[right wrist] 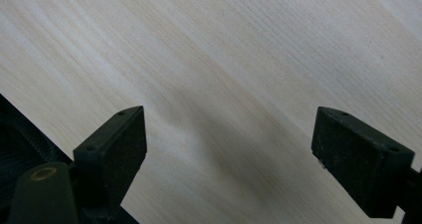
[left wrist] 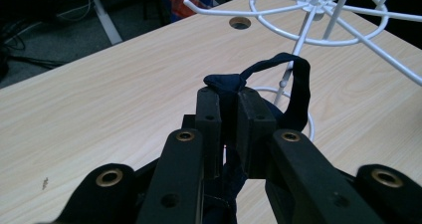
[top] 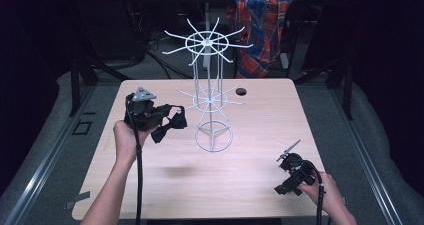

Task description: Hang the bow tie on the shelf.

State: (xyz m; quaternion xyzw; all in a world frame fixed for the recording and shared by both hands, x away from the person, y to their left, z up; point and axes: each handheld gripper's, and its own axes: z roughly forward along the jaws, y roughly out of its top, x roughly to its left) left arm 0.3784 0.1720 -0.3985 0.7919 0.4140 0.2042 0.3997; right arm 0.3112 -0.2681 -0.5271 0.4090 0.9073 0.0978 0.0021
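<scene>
held item: dark bow tie [top: 170, 125], pinched in the left tongs [left wrist: 229, 104], hanging above the counter [top: 250, 185], not resting on it
left tongs state: pressed together on the bow tie's knot; strap loop [left wrist: 298, 84] stands up past the jaw tips, rest of the cloth droops below
target: white wire rack [top: 210, 97], upright, mid-counter, two tiers of radiating hooks
key relation: rack lies just right of and slightly beyond the bow tie in the high view; lower hook ring [left wrist: 318, 20] sits ahead of and above the loop in the left gripper view, apart, no contact
loop axis: runs roughly forward from the jaws toward the rack post
nearer hand: left, near the rack; right well apart at the near right corner
right tongs [right wrist: 229, 149]: spread wide, nothing between, low over bare counter
next move, judged: raise loop, slip it over a lower hook tip
</scene>
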